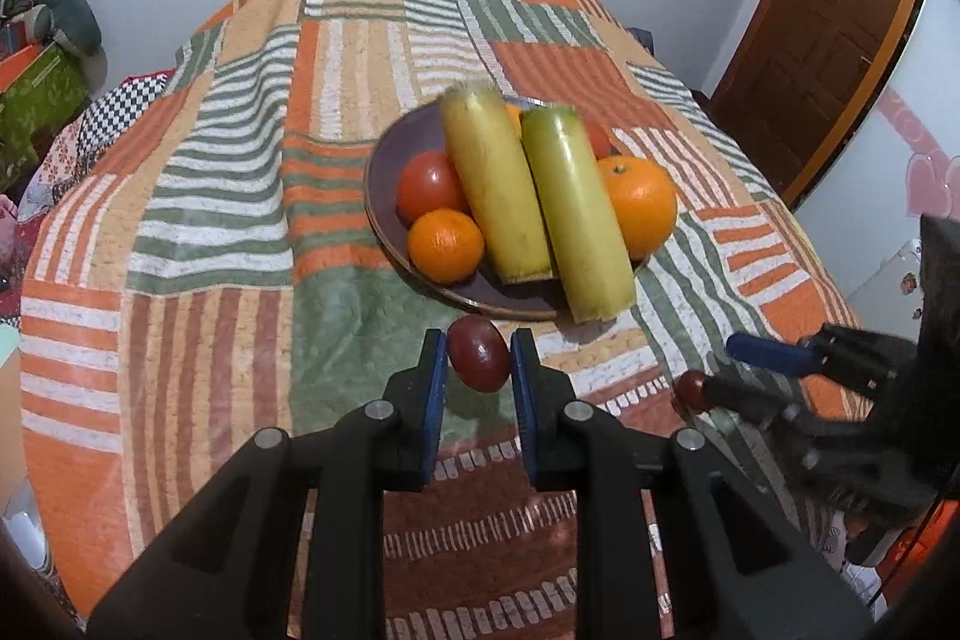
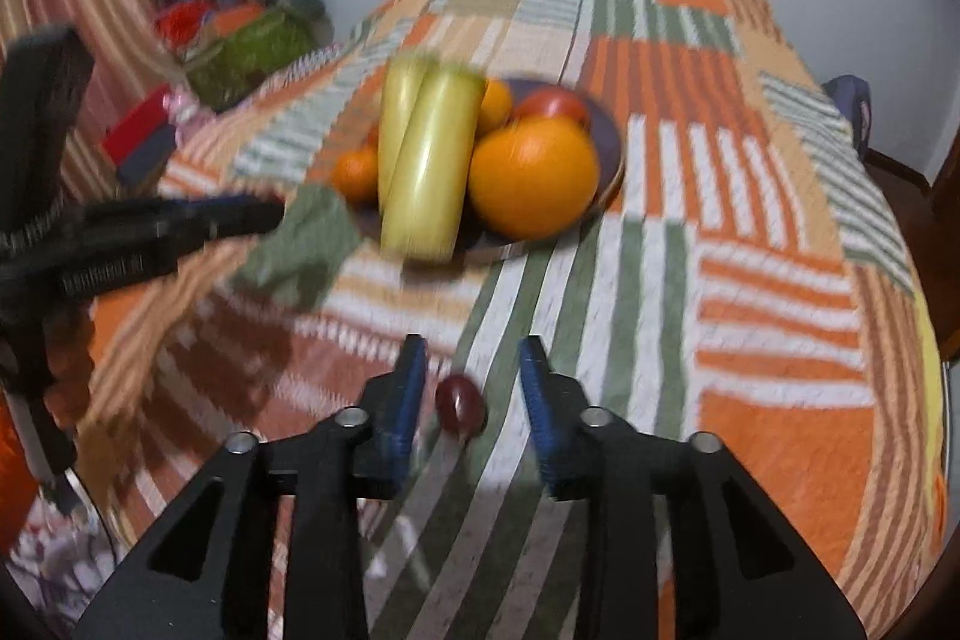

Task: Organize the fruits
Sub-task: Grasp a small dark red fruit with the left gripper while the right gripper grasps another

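A dark plate point(image 1: 384, 160) point(image 2: 606, 142) on the patchwork cloth holds two yellow-green stalks point(image 1: 540, 196) point(image 2: 426, 160), oranges point(image 1: 639, 202) point(image 2: 534, 175) and a red tomato point(image 1: 429, 184). My left gripper point(image 1: 479, 361) is shut on a dark red grape point(image 1: 479, 353), held just short of the plate's near rim. My right gripper point(image 2: 471, 388) is open around a second red grape point(image 2: 459, 406) that lies on the cloth; it also shows in the left wrist view point(image 1: 691, 389) at the right gripper's tip point(image 1: 714, 370).
The patchwork cloth point(image 1: 210, 196) covers a round table. Cushions and boxes point(image 2: 240, 40) lie beyond its left edge. A wooden door point(image 1: 822, 16) stands at the back right. The left gripper point(image 2: 180, 220) reaches in at the left of the right wrist view.
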The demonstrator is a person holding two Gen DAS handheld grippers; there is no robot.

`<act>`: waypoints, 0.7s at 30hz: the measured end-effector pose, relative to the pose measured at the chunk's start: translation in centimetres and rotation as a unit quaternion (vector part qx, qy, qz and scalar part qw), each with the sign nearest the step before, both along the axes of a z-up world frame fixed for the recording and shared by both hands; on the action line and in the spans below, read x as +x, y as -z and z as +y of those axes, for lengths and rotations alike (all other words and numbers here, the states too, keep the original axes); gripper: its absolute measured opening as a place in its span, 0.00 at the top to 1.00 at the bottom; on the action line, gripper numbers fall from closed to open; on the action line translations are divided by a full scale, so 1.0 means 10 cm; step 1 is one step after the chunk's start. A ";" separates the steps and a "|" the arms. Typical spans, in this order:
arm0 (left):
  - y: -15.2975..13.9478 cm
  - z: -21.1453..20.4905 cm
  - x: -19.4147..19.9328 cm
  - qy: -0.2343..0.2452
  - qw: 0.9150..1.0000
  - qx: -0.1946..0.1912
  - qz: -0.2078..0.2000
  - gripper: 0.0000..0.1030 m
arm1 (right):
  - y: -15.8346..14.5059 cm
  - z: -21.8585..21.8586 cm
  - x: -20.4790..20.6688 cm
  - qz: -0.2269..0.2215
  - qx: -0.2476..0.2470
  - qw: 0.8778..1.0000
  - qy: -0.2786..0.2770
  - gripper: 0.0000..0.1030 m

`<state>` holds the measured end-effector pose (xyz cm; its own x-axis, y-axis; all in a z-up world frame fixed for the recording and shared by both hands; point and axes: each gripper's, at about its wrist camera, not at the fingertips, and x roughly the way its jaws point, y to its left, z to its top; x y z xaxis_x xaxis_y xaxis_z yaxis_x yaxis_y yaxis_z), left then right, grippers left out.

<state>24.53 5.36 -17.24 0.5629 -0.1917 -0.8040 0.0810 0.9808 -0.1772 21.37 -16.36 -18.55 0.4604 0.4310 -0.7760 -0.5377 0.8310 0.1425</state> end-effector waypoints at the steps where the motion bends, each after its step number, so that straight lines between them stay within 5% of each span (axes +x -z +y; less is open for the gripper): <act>1: 0.02 0.00 0.00 0.000 1.000 -0.001 0.003 0.80 | 0.04 0.02 -0.02 0.002 -0.006 1.000 -0.004 0.69; 5: 0.09 0.01 0.01 0.000 1.000 -0.002 0.012 0.80 | 0.20 0.08 -0.03 0.010 -0.020 1.000 -0.012 0.69; 8: 0.10 0.00 0.01 0.001 1.000 -0.004 0.012 0.80 | 0.18 0.11 -0.02 0.002 -0.023 1.000 -0.012 0.84; 21: 0.07 -0.07 0.27 0.007 1.000 -0.020 0.003 0.80 | -0.17 0.07 0.26 -0.039 0.022 0.999 0.014 0.84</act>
